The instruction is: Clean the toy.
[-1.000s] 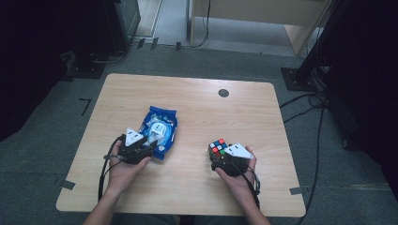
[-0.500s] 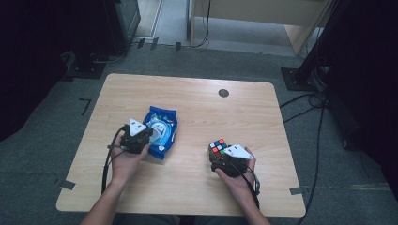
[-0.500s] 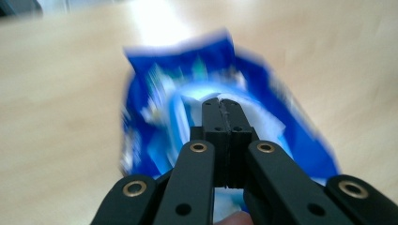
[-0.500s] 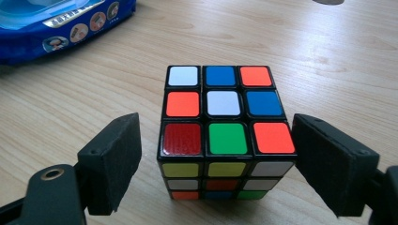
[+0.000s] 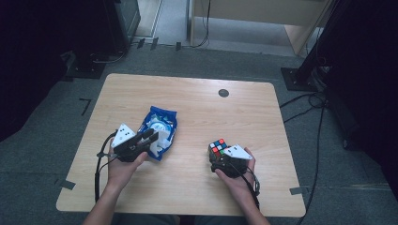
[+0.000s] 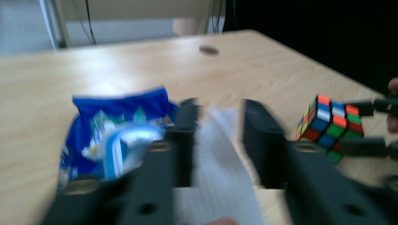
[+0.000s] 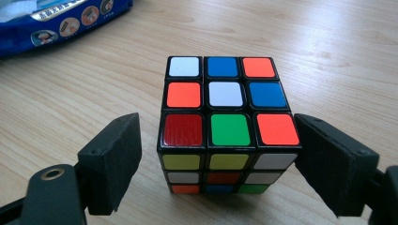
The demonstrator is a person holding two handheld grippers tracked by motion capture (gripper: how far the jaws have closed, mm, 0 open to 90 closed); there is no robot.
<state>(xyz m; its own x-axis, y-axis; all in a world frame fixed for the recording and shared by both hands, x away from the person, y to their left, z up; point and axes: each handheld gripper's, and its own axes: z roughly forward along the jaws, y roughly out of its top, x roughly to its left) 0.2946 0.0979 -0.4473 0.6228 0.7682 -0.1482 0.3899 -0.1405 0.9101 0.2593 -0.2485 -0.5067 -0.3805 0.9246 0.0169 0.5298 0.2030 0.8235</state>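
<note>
Left station: the left tongs (image 5: 152, 136) sit at the near edge of the blue plastic wipes packet (image 5: 162, 123) on the light wooden table (image 5: 197, 101). Their jaws have just been opening and stand partly apart. A white sheet (image 6: 218, 154) from the packet lies between them, apparently released; blur prevents certainty. Extraction looks begun, not completed.

Right station: the right tongs (image 5: 218, 155) straddle the multicoloured plastic puzzle cube (image 7: 225, 126), which rests on the table. The jaws are spread wider than the cube, with a gap at one pad and the other about touching. No grasp is established, and the lift remains outstanding.
</note>
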